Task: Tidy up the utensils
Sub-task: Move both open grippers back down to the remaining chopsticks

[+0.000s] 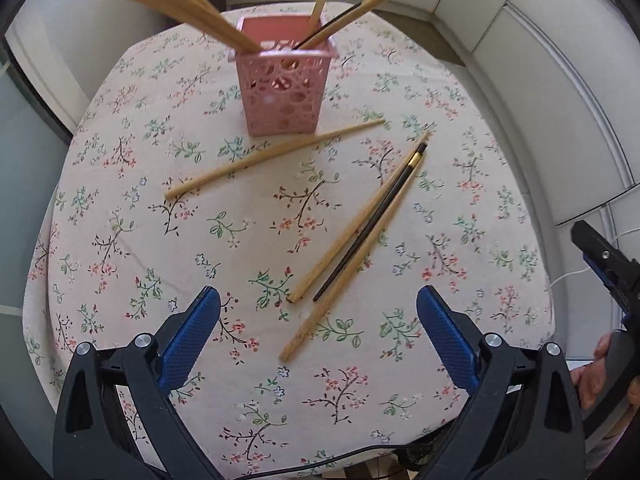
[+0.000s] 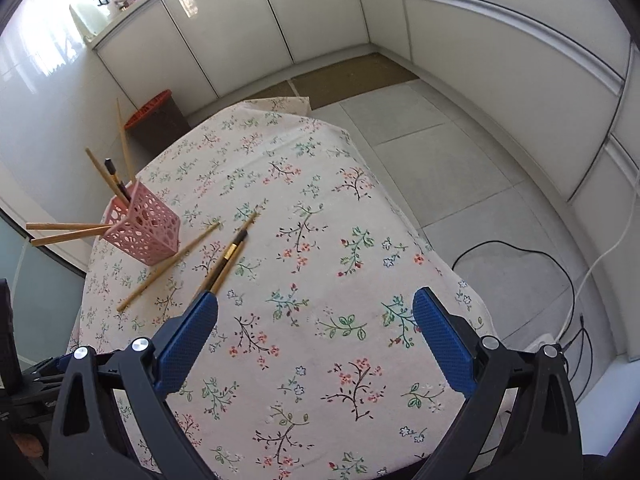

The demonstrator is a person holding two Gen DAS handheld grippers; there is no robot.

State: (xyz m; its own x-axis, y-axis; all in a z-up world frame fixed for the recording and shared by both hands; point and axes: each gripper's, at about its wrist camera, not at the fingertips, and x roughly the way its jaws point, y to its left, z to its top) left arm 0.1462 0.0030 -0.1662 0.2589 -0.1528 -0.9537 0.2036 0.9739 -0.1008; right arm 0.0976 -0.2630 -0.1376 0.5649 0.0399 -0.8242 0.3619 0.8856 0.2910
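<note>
A pink perforated holder (image 1: 285,88) stands upright at the far side of the floral tablecloth (image 1: 120,264), with several wooden chopsticks and one black one in it. It also shows in the right wrist view (image 2: 142,230). On the cloth lie one wooden chopstick (image 1: 272,158), two more wooden chopsticks (image 1: 352,240) and a black chopstick (image 1: 372,220) between them. My left gripper (image 1: 318,308) is open and empty, hovering just short of the near ends of those chopsticks. My right gripper (image 2: 316,312) is open and empty above the cloth, to the right of the chopsticks (image 2: 224,266).
A dark bin with a red rim (image 2: 156,114) stands on the floor beyond the table. White cabinets (image 2: 256,24) line the walls. Cables (image 2: 560,264) lie on the tiled floor at the right. The right gripper's body (image 1: 612,268) shows at the left view's right edge.
</note>
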